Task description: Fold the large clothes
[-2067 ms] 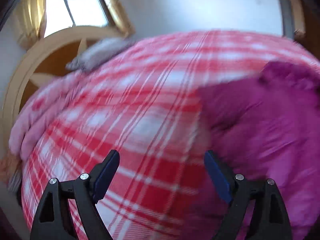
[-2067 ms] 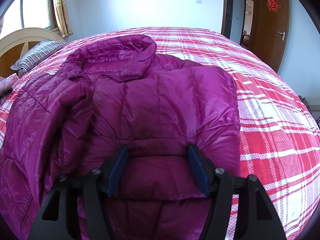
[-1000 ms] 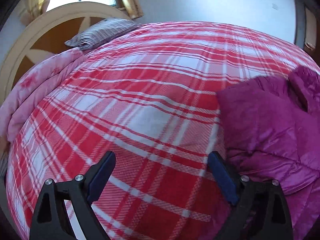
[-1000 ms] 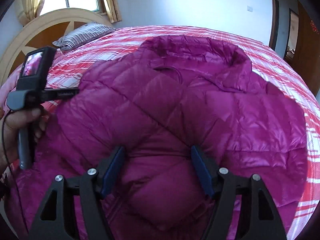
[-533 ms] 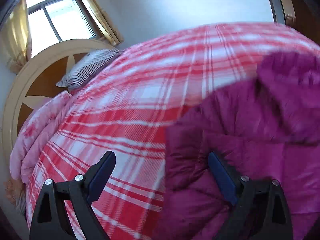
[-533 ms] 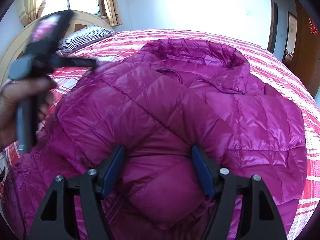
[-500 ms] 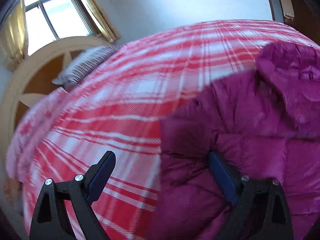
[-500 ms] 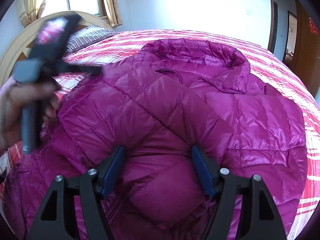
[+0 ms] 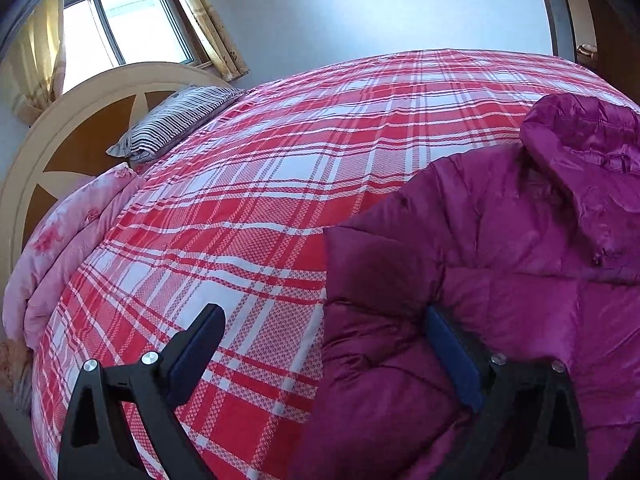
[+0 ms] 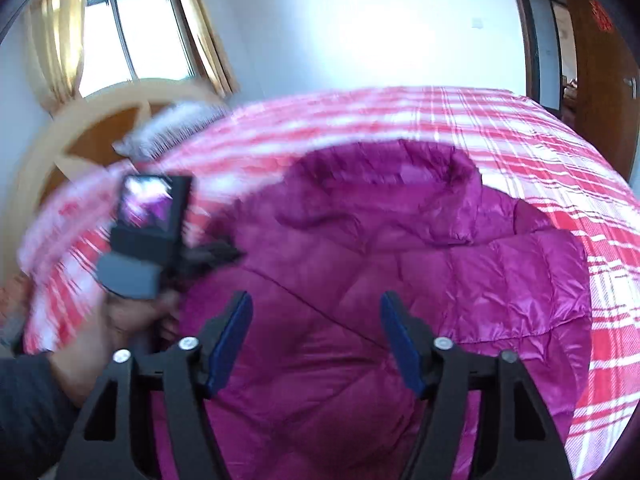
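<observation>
The left black tongs with blue pads point(image 9: 324, 354) stand wide and are opening. The right black tongs point(image 10: 316, 344) are closing. A bare hand point(image 10: 120, 320) holds the left handle.

The quilted jacket point(image 9: 520, 280) is shiny magenta-purple, lying on a bed cover point(image 9: 280, 184) checked in red and white. The pillow point(image 9: 176, 120) is striped dark and white; the folded quilt point(image 9: 68, 236) is pink-flowered.
</observation>
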`<action>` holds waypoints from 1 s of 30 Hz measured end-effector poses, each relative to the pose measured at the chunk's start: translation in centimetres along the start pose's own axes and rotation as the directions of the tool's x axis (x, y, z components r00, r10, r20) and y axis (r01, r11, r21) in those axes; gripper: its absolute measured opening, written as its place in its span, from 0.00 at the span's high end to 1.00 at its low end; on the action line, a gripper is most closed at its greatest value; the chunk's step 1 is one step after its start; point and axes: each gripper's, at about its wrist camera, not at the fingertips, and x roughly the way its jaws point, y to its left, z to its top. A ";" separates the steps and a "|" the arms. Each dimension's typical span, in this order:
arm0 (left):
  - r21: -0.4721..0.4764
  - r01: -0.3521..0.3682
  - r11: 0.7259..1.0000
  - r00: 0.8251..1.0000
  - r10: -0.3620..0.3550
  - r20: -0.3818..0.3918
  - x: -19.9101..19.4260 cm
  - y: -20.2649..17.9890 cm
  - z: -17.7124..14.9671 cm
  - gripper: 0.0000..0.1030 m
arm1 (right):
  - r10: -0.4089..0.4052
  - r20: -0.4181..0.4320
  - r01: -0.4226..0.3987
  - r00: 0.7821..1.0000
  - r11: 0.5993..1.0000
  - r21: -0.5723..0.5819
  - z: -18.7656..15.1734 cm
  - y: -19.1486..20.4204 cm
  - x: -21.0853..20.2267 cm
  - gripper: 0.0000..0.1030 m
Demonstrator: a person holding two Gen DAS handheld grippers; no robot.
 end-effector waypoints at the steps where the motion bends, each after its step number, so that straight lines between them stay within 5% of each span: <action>1: -0.007 0.006 1.000 1.000 -0.006 0.000 0.0 0.1 0.0 0.03 | -0.013 -0.040 0.013 0.999 1.000 0.000 -0.5 -0.2 1.1 0.36; 11: -0.015 0.002 1.000 1.000 -0.002 -0.012 0.2 0.2 -0.1 0.01 | -0.135 -0.090 0.123 0.987 0.985 -0.120 -3.6 0.8 3.9 0.40; 30: -0.027 0.026 0.999 0.999 -0.027 -0.028 0.3 0.6 0.1 0.01 | -0.162 -0.076 0.150 0.984 0.979 -0.140 -4.0 1.0 4.2 0.39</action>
